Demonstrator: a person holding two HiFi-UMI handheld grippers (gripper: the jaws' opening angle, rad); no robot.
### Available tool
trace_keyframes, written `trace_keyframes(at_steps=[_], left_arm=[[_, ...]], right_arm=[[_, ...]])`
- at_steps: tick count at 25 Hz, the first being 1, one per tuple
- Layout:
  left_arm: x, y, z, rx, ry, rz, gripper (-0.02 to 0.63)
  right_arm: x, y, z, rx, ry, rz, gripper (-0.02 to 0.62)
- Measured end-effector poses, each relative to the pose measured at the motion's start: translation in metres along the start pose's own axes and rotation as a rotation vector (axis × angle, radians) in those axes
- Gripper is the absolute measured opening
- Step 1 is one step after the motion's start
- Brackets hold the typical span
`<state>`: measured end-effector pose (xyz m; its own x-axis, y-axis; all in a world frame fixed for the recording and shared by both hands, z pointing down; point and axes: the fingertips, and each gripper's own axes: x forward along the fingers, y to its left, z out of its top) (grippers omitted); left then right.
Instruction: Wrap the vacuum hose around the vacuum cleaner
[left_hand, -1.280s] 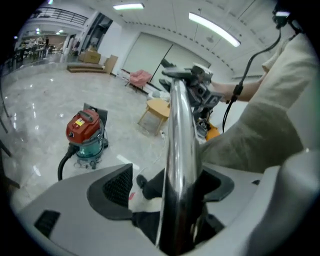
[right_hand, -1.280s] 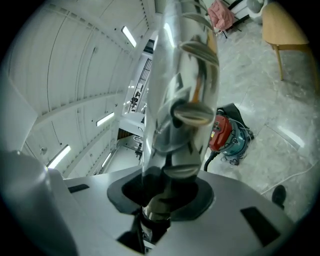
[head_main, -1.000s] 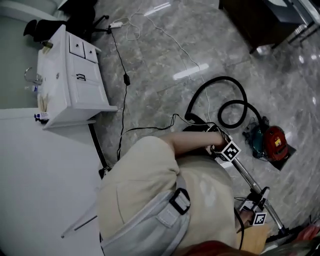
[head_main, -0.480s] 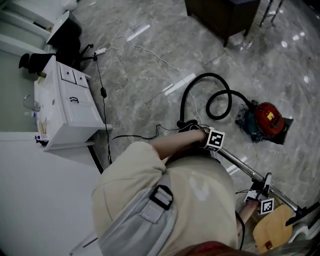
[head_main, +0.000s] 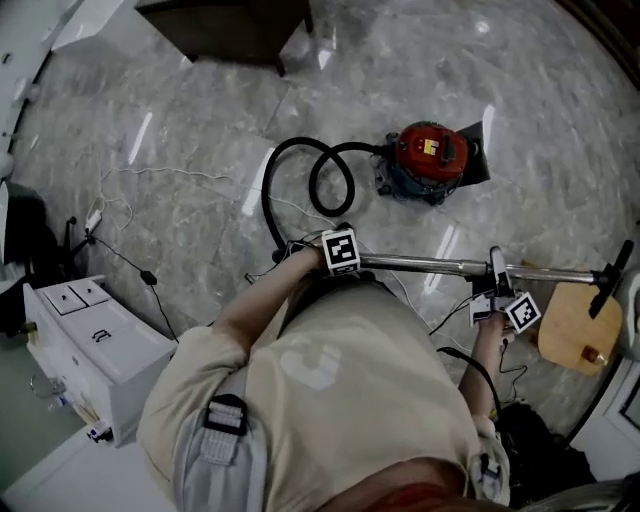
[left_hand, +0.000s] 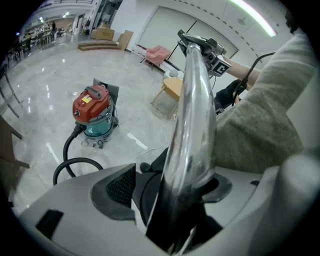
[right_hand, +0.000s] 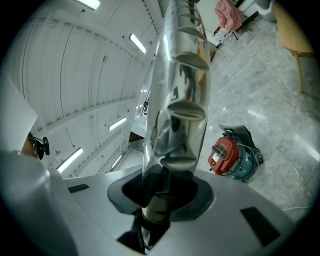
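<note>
The red vacuum cleaner (head_main: 430, 155) stands on the marble floor ahead of me; it also shows as the red canister (left_hand: 92, 107) and the canister (right_hand: 225, 155). Its black hose (head_main: 272, 185) loops over the floor toward my left gripper (head_main: 340, 252). The chrome wand (head_main: 430, 265) lies level across my front. My left gripper (left_hand: 175, 185) has the wand (left_hand: 192, 115) between its jaws at the hose end, and they are closing on it. Further along, my right gripper (head_main: 505, 305) is shut on the same tube. There the right gripper (right_hand: 160, 195) clamps the wand (right_hand: 177, 90).
A round wooden stool (head_main: 570, 330) stands at the right, close to the wand's floor head (head_main: 610, 270). A white cabinet (head_main: 90, 340) is at the left, a dark cabinet (head_main: 230, 25) at the top. Thin cables (head_main: 130, 180) trail over the floor.
The view has swung round: the vacuum cleaner went from the right edge to the upper middle. The wand now lies level instead of slanting. Both grippers stayed on it.
</note>
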<state>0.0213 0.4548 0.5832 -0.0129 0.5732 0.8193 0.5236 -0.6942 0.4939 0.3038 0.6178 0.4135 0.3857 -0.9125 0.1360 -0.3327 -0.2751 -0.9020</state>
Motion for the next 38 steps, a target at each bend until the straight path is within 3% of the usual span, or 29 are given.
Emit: trace_keyframes(at_steps=[5,8,10,12,16,21,25,31,38], left_arm=[[-0.001,0.029,0.021,0.103,-0.028,-0.054,0.337],[-0.009,0.040,0.043,0.134,-0.038,-0.101,0.193],[-0.012,0.059,0.062,0.169,-0.071,-0.055,0.129],[-0.017,0.077,0.081,0.174,-0.124,0.000,0.127],[-0.029,0.104,0.087,0.105,-0.187,0.050,0.127],[-0.028,0.132,0.083,0.024,-0.151,0.050,0.127],[-0.030,0.163,0.108,-0.039,-0.168,0.099,0.129],[-0.066,0.203,0.132,-0.017,-0.179,0.235,0.138],[-0.071,0.214,0.148,-0.061,-0.185,0.213,0.138]], right_arm=[[0.046,0.004,0.022,-0.053,0.005,-0.037,0.100],[0.078,0.019,0.050,-0.097,0.010,-0.076,0.100],[0.099,0.025,0.067,-0.142,0.023,-0.096,0.100],[0.121,0.029,0.081,-0.172,0.045,-0.097,0.098],[0.167,0.030,0.088,-0.160,0.096,-0.048,0.098],[0.213,-0.001,0.089,-0.091,0.150,-0.024,0.098],[0.246,-0.035,0.109,-0.029,0.191,-0.007,0.100],[0.277,-0.056,0.139,0.031,0.206,0.019,0.098],[0.299,-0.057,0.158,0.013,0.245,0.010,0.098]])
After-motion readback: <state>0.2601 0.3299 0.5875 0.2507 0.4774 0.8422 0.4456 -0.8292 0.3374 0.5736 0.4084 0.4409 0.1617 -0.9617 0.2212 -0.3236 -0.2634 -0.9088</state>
